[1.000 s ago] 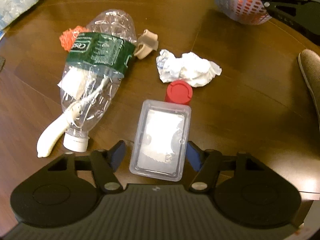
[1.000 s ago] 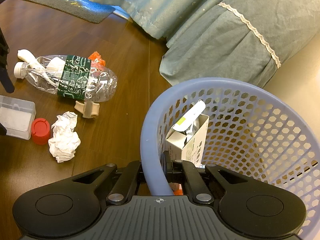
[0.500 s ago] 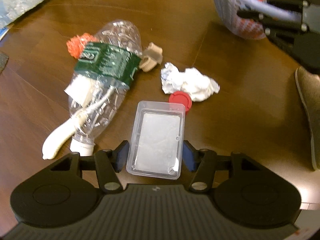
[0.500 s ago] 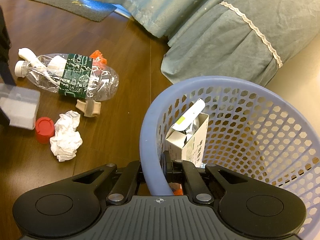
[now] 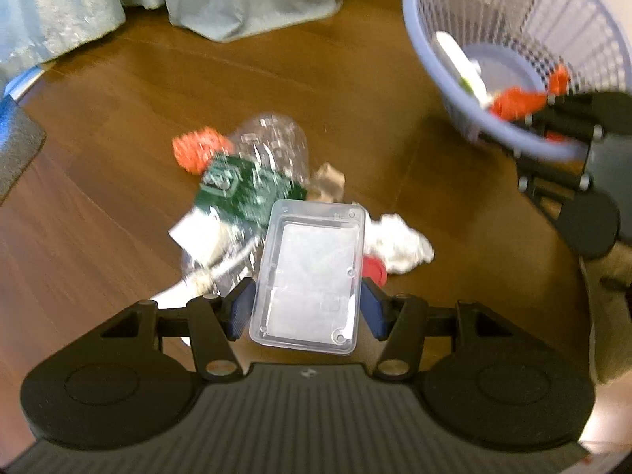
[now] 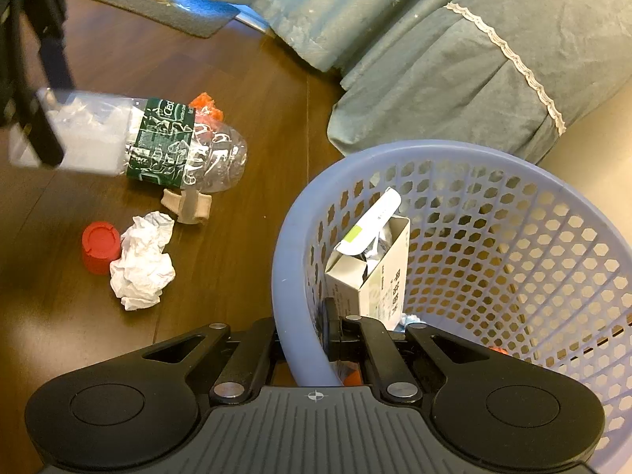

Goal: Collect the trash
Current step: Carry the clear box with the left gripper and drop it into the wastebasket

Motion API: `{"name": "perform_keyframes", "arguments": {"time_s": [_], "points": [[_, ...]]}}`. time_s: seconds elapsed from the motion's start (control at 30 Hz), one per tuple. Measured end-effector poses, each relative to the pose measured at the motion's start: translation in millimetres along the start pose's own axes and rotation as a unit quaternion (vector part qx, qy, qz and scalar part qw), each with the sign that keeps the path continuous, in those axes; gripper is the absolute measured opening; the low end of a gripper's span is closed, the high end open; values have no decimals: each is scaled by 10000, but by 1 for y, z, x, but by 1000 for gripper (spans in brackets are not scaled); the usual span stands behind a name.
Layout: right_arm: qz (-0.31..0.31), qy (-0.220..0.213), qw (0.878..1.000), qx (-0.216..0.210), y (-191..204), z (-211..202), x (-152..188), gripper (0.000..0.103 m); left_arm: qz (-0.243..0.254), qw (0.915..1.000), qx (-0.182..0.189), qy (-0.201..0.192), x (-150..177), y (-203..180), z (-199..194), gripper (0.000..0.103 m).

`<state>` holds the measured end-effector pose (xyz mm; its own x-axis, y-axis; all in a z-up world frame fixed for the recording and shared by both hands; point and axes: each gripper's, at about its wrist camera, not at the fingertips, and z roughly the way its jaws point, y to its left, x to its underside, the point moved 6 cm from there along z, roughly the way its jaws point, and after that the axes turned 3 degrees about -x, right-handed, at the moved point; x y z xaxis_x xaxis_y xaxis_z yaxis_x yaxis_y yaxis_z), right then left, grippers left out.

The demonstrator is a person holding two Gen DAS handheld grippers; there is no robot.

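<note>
Brown floor [image 6: 245, 59]; left gripper [image 5: 307, 308] clamping clear box [image 5: 312, 272], right gripper [image 6: 304, 339] pinching basket [image 6: 292, 237] rim, carton [image 6: 371, 272] seemingly inside

Wooden floor [image 6: 245, 55]; bottle [image 6: 185, 146], paper wad [image 6: 142, 264]

Green bottle label [image 6: 164, 140]: "Ced…" legible (remainder blurred); carton print unreadable.

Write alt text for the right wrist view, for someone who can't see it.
The right gripper clamps the rim of a blue plastic basket holding a small carton. On the wood floor to the left lie a crushed bottle, crumpled paper and a red cap; the left gripper holds a clear plastic box above them.
</note>
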<state>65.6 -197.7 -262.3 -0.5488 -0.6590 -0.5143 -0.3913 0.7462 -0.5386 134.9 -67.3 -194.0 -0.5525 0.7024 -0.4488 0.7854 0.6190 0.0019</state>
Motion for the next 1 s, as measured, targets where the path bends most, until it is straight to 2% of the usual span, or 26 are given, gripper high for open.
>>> {"name": "perform_keyframes", "arguments": {"time_s": [0.37,0.67,0.83,1.0], "points": [[-45,0,10000,-33,3,-2,5,1,-541,9968,80,-584,-55,12,-31,52],[-50,-10,10000,-75,3,-7,10,1,-750,9927,282,-898,-101,-1,-64,52],[-22,-13,10000,-60,1,-8,10,1,-745,9899,495,-1095,-116,-17,-79,52],[-11,43,10000,-64,-1,-8,10,1,-525,9885,688,-1244,-128,-34,-86,52]]}}
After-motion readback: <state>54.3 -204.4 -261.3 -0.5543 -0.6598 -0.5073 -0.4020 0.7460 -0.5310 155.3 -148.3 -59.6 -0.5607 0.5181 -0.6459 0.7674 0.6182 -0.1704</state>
